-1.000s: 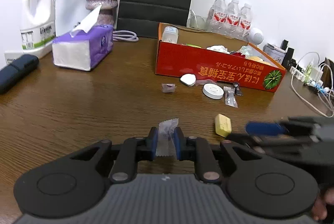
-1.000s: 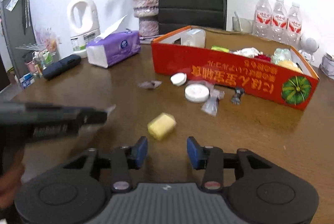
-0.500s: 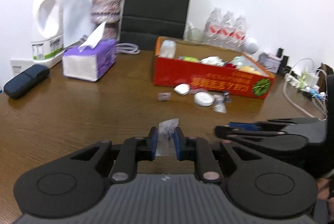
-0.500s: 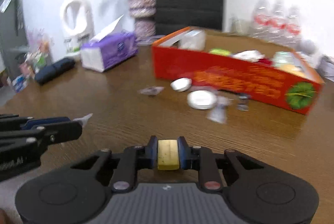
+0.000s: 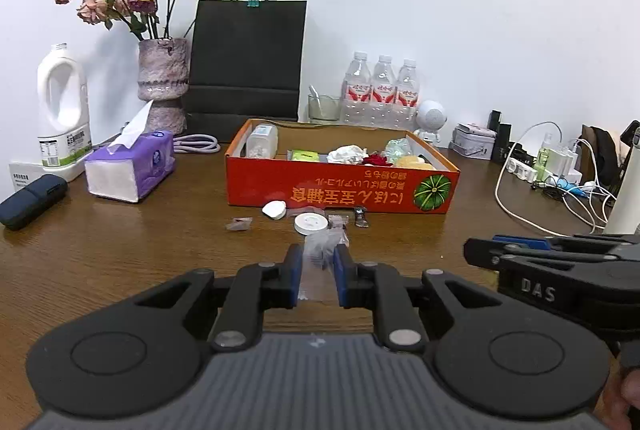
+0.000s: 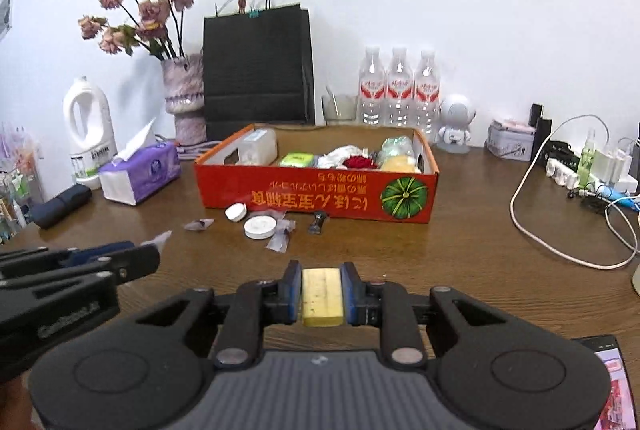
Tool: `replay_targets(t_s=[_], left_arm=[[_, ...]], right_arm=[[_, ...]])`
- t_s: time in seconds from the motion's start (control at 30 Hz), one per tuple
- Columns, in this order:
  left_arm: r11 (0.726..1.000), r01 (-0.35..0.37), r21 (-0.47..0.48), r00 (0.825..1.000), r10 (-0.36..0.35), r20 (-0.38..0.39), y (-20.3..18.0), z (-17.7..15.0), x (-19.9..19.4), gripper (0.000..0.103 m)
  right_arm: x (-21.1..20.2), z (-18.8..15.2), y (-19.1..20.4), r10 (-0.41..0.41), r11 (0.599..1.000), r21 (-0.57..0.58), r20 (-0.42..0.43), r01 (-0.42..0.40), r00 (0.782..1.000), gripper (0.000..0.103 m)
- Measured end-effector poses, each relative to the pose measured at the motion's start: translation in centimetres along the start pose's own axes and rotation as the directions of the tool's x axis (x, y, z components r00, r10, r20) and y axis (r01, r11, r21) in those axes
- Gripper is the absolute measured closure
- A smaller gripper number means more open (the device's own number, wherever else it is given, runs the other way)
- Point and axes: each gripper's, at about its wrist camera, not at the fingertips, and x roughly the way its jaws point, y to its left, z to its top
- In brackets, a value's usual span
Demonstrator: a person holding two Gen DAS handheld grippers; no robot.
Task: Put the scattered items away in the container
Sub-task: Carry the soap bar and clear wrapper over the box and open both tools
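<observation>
Both hand-held grippers carry an item above the brown surface (image 5: 100, 270), facing the red box (image 5: 340, 185).

The left hand-held gripper (image 5: 317, 270) is clamped on a clear plastic packet (image 5: 316, 262); the right hand-held gripper (image 6: 322, 290) is clamped on a yellow block (image 6: 322, 296). Against the box's near wall lie a white round lid (image 6: 260, 227), a white cap (image 6: 235, 212), a small wrapper (image 6: 198, 225) and a dark clip (image 6: 318, 222) (the box already holds several things).
</observation>
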Motion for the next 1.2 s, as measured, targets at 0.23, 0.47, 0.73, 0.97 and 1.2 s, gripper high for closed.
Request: replay_targets(t_s=[0.23, 0.47, 0.73, 0.97, 1.2], left_arm=[[0.999, -0.014, 0.037, 0.998, 0.012, 0.059, 0.6, 4.0, 2.9, 0.085], [0.998, -0.034, 0.045, 0.996, 0.03, 0.08, 1.5, 9.8, 9.5, 0.085], [0.998, -0.044, 0.033, 0.999, 0.044, 0.012, 3.0, 12.6, 17.9, 0.085], [0.998, -0.038, 0.055, 0.999, 0.04, -0.033, 3.9, 14.2, 23.2, 0.085], [1.0, -0.003, 0.029, 0.945, 0.012, -0.326, 5.4, 15.9, 30.1, 0.085]], right_arm=[[1.3, 2.4, -1.2, -0.007, 1.0, 0.019, 0.035, 0.007, 0.999, 0.083], [6.6, 8.4, -2.4, 0.001, 1.0, 0.03, 0.083, -0.004, 0.997, 0.083], [15.1, 13.1, -3.2, 0.018, 0.999, 0.05, 0.054, -0.021, 0.998, 0.083], [19.9, 15.4, -3.6, 0.017, 0.998, 0.054, 0.048, -0.02, 0.999, 0.083], [26.6, 17.0, -3.8, 0.146, 0.986, 0.098, -0.144, -0.133, 0.979, 0.083]])
